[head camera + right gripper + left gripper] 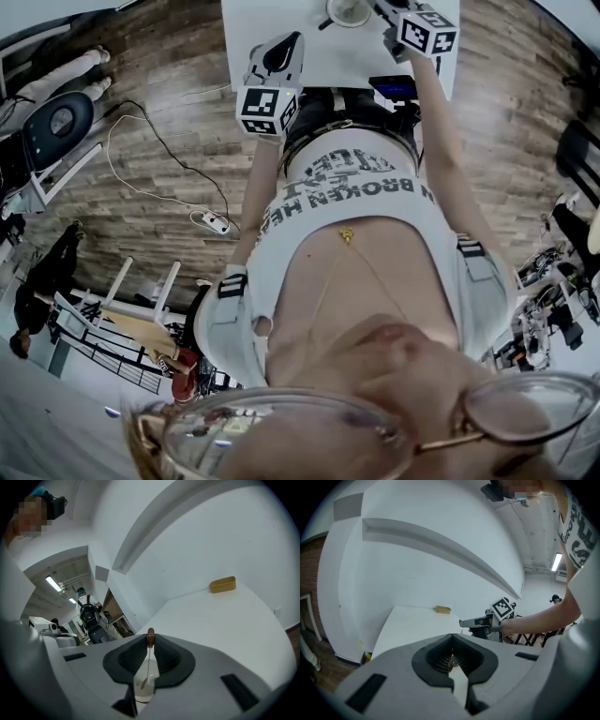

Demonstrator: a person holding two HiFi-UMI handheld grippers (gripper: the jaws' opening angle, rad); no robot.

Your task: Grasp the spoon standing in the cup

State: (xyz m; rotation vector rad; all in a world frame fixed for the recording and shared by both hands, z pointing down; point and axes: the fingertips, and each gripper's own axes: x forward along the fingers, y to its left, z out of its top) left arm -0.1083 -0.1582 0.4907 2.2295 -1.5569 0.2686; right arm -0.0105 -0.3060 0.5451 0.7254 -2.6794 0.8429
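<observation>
Table: white, set against a white wall – the task's things stand on it.
Right gripper: its 2 jaws are closed on the top of the spoon's handle, the pads pressing just below the brown knob.
Cup: pale, upright on the table, seen low between the right jaws.
Spoon: upright, with a thin stem running down from the knob to a small bowl at the cup's mouth. Whether the bowl is clear of the rim I cannot tell.
Done: the grasp looks made, since the spoon sits pinched between the pads.
Left: at most, as I judge it, drawing the spoon up and out without tipping the cup.
Floor: wood planks around the table.
Left gripper: held off to the side above the table's near edge, its jaw tips together and nothing gripped that I can make out.
Power strip: on the floor with a white cable, well apart from the work.
Yellow block: at the far edge by the wall, well away from the cup.
In the way: nothing – the table around the cup is bare.
</observation>
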